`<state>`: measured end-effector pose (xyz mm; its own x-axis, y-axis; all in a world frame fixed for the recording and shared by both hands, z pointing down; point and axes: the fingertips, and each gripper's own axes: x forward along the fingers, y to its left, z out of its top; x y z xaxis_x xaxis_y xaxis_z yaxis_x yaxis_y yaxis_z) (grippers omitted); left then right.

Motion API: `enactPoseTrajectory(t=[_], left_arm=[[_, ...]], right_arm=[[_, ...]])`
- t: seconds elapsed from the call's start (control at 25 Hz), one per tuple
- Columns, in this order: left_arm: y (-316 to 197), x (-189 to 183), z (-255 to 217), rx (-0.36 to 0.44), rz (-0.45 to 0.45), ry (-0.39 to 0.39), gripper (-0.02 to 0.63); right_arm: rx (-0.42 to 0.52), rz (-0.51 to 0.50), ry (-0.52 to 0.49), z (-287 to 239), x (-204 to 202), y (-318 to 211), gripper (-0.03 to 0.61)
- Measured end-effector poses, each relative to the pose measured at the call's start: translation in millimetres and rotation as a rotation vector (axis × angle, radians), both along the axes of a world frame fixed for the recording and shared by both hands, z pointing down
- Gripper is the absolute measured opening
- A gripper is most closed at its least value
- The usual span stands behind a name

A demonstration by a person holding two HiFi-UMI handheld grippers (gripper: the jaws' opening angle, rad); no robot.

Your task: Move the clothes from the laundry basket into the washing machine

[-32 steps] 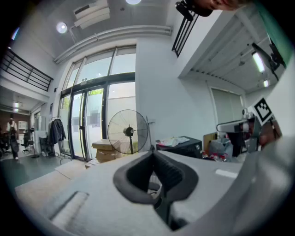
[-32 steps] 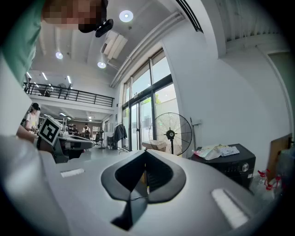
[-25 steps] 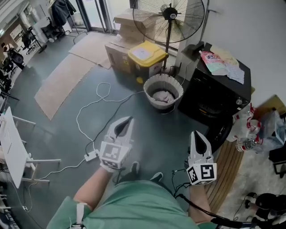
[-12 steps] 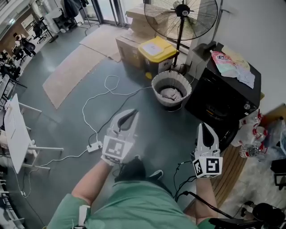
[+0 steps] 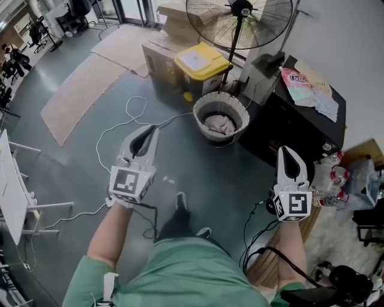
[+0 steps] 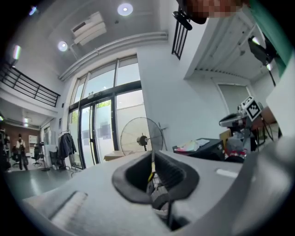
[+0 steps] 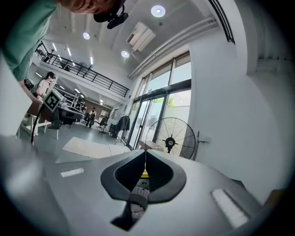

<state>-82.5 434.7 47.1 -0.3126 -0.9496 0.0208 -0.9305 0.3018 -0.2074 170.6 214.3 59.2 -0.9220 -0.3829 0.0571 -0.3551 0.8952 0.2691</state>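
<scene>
Clothes (image 5: 219, 125) lie bunched in the bottom of the round white laundry basket (image 5: 202, 119), which stands on the grey floor (image 5: 198, 174) just beside the black washing machine (image 5: 297, 135). A pink-and-white detergent bag (image 5: 298, 80) rests on the machine's top. Behind the basket stand a pedestal fan (image 5: 240, 18), a yellow-lidded bin (image 5: 198, 63) and a cardboard box (image 5: 158, 60). A white cable (image 5: 128, 122) snakes across the floor to the basket's left. Both grippers are held out level, well short of the basket and apart from each other. The left gripper (image 5: 153, 127) points toward the basket; its jaws have just been opening and stand only a thin slit apart, with nothing between them. The right gripper (image 5: 288, 150) hangs in front of the washing machine, its jaws closed tip to tip and empty. Neither gripper touches the clothes, the basket or the machine.
</scene>
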Motion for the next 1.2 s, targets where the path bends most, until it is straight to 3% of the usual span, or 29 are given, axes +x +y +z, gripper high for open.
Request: enactPoseTrajectory(t=[0.16,0.32,0.48,0.88,1.2], left_arm=[[-15.3,-64.8,7.9,0.007,0.003,0.029,0.017],[-24.0,-124.2,20.7,0.002,-0.004,0.078,0.017],[-43.7,-161.7,38.3,-0.025,0.018,0.103,0.017],[-99.1,-206.0,52.1,-0.058,0.025,0.125,0.017],[-186.3,-236.3,74.9,-0.107,-0.004,0.11,0.017]], right_arm=[[0.028,0.034,0.053,0.2,-44.3,-33.7,0.003],[-0.01,0.134,0.052,9.6,-83.6,-59.5,0.002],[-0.052,0.166,0.041,25.9,-130.4,-75.6,0.002],[-0.19,0.175,0.032,76.6,-204.7,-128.3,0.002],[-0.224,0.125,0.053,124.5,-262.5,-220.2,0.0]])
